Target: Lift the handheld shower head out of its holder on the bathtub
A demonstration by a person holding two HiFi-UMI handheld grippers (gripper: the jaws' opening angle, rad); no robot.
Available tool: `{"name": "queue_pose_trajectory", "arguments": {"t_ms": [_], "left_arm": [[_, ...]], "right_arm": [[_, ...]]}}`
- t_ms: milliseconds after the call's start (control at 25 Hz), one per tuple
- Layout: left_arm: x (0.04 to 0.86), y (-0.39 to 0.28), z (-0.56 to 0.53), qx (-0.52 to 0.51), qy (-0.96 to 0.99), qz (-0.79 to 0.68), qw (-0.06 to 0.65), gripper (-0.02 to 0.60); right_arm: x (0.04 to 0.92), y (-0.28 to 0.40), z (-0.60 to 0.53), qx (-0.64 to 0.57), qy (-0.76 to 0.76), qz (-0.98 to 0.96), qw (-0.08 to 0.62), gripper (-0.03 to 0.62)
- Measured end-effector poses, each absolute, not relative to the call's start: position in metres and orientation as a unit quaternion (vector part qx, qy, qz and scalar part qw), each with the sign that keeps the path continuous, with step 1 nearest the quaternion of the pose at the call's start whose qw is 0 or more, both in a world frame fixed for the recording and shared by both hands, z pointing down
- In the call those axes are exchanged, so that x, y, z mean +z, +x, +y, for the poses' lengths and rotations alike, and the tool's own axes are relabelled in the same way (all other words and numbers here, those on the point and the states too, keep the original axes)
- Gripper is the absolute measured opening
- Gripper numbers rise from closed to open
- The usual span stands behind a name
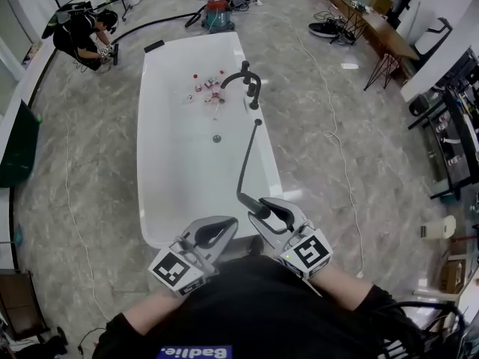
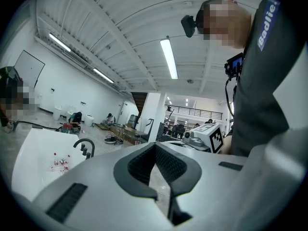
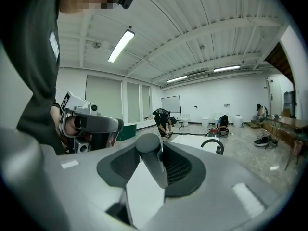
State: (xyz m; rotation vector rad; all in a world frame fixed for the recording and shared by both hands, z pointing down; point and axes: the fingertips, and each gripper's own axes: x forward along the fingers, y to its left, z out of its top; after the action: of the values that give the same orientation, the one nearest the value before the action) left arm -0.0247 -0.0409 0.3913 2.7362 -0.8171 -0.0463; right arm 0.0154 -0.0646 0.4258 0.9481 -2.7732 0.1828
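jaws of the right gripper (image 3: 150, 147) are clamped on the dark grey handle of the handheld shower head (image 3: 155, 166), which stands up between the pads. jaws of the left gripper (image 2: 155, 148) are closed tip to tip with nothing between them (only floor shows through the gap behind the tips). in the head view both grippers sit side by side close to the person's chest, over the near end of the white bathtub (image 1: 168, 200), and the shower head is up off the tub rim. its black hose (image 1: 245, 159) runs from the right gripper away to the tub's right rim. past that, a drain (image 1: 216, 137) lies in the tub bottom, then a few small bottles (image 1: 207, 90) and a black arched faucet (image 1: 245, 75) on the rim. beyond the tub, on the marbled floor (image 1: 97, 163), a person (image 1: 86, 36) crouches at the far left.
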Motion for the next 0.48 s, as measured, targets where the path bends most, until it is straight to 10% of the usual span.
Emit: {"name": "queue_pose_trajectory", "arguments": {"t_ms": [480], "left_arm": [[0.396,-0.012,-0.051,-0.015,0.947,-0.288,0.145,0.000]], "right_arm": [[0.429,0.023,-0.073,0.078,0.323,-0.939,0.091,0.137]]}}
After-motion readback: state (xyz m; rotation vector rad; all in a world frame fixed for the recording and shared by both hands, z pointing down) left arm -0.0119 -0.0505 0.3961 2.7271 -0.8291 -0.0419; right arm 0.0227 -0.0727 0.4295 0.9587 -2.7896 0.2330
